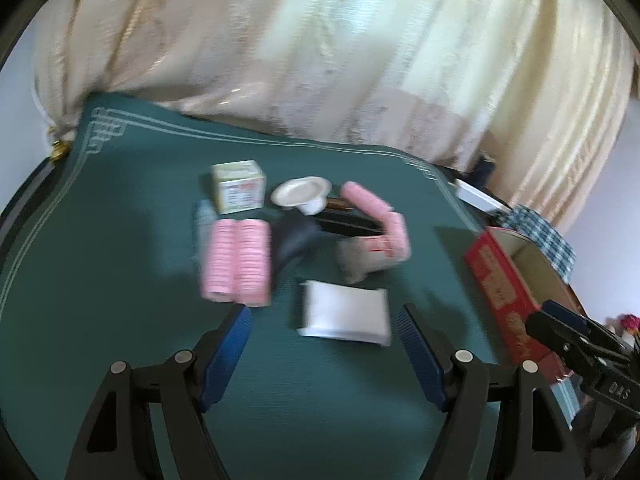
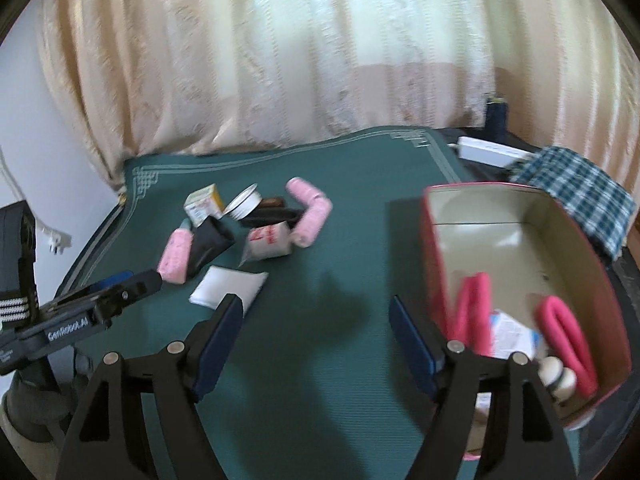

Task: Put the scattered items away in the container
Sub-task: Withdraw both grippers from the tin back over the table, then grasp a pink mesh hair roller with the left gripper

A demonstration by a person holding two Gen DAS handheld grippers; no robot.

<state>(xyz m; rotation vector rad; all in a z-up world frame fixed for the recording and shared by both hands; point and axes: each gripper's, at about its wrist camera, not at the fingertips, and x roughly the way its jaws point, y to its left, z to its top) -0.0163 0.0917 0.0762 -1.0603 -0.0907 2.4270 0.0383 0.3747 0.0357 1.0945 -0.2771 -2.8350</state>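
Both grippers empty with fingers spread: left gripper (image 1: 324,344) aimed at the white packet (image 1: 346,314) among clutter still on the green mat (image 1: 120,240), right gripper (image 2: 316,340) beside the part-filled red box (image 2: 600,292).

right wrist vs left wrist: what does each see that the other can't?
Only the right wrist: the inside of the red box, with hot pink looped items, a printed packet and small white round pieces.

Only the left wrist: the pink rollers seen as a side-by-side pair.

Both: green mat, white flat packet, white jar lid, small cream carton, checked cloth, and both grippers, left and right, jaws open and empty.
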